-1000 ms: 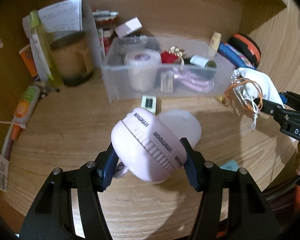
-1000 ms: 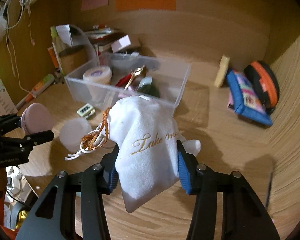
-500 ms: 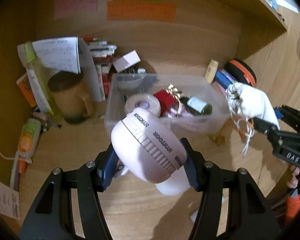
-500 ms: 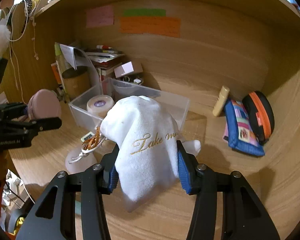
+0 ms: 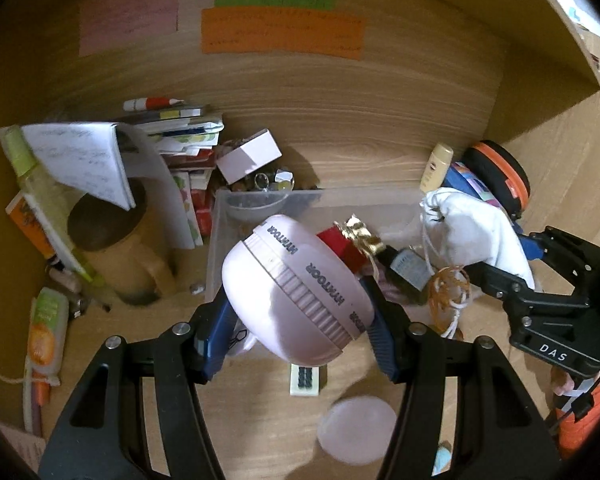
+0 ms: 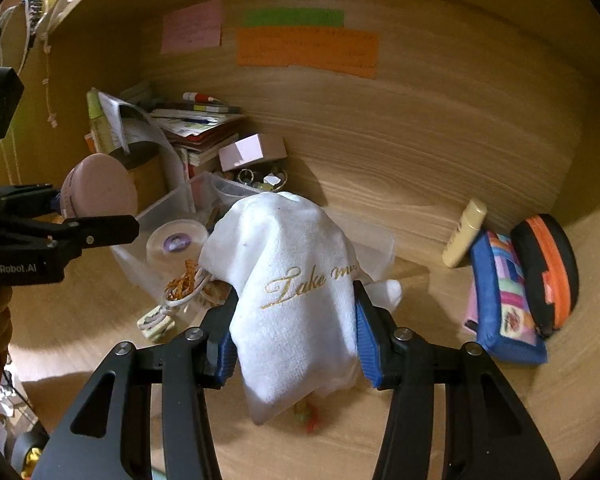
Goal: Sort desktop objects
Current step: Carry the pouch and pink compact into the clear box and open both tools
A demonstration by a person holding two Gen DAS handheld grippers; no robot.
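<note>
My left gripper (image 5: 298,320) is shut on a round pale-pink case (image 5: 296,292) with ribbed band and lettering, held in the air in front of the clear plastic bin (image 5: 320,204). In the right wrist view that same pink case (image 6: 100,190) hangs at the left over the bin (image 6: 168,204). My right gripper (image 6: 294,336) is shut on a white drawstring pouch (image 6: 292,272) with gold script; its orange and white cords (image 6: 184,286) dangle left. The left wrist view shows the pouch (image 5: 472,232) at the bin's right end. The bin holds a tape roll (image 6: 176,240), a red box and a small bottle.
A pink lid (image 5: 356,428) and a small white eraser-like block (image 5: 305,378) lie on the desk near me. A brown mug (image 5: 112,252), papers and books crowd the back left. A cream tube (image 6: 464,232), a blue patterned pouch (image 6: 504,296) and a black-orange case (image 6: 548,272) lie right.
Both grippers rose and moved forward toward the bin with their loads. The pink lid and small block, formerly ahead of the left gripper, now lie below it. Neither grip altered.
</note>
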